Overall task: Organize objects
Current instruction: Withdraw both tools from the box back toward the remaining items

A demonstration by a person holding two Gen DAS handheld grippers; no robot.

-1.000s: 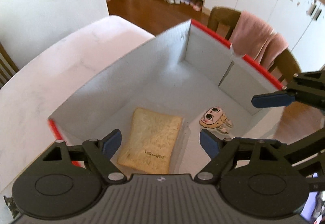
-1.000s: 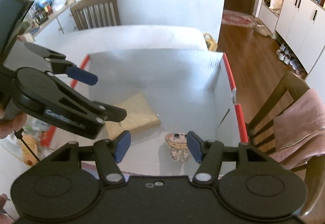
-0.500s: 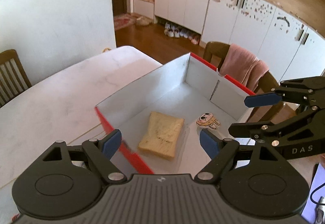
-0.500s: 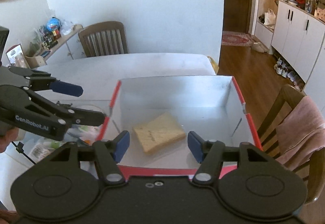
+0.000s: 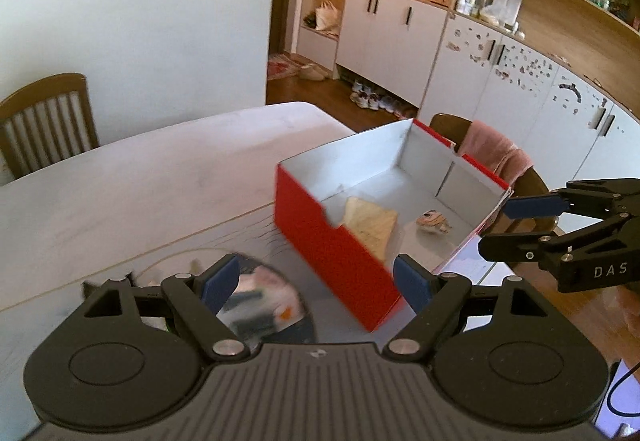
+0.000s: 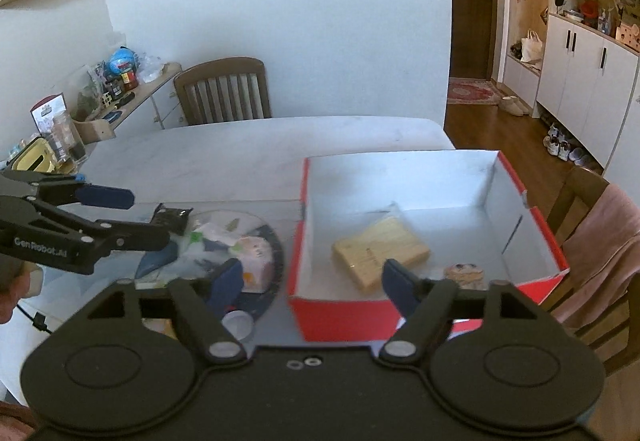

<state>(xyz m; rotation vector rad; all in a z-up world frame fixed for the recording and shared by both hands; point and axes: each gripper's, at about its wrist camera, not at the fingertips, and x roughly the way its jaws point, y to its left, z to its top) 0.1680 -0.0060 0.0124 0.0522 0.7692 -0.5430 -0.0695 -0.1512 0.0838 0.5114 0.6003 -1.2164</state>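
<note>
right tool (image 6: pixel 312 279): jaws opening, nothing between the pads. it hangs just short of the near red wall of the box (image 6: pixel 344 315), which sits on the counter (image 6: pixel 240 157). left tool (image 5: pixel 316 281): jaws wide apart, also empty. it sits over the pile of loose things, with the box ahead and to its right.

inside the box, ahead of the right tool: a bread-like slab (image 6: pixel 380 255) lies flat on the floor of the box, and a small cartoon figure (image 6: pixel 464 273) lies just right of it, near the front right corner. both are clear of the walls, apart from each other.

left of the box, just beside it, a round dark-rimmed tray (image 6: pixel 272 241) holds the unsorted pile: a pale wrapped packet (image 6: pixel 256 257), a small white cap (image 6: pixel 238 321), other bits too blurred to name.

my reading: two items are boxed, neither tool carries anything, so the step in hand is going for another item from the tray.

next move calls for: picking one item that stands free of the clutter, coming down on it with jaws spread, closing on that piece alone. the packet looks soft, may deform or slip. keep the two tools from crowding each other over the tray.
</note>
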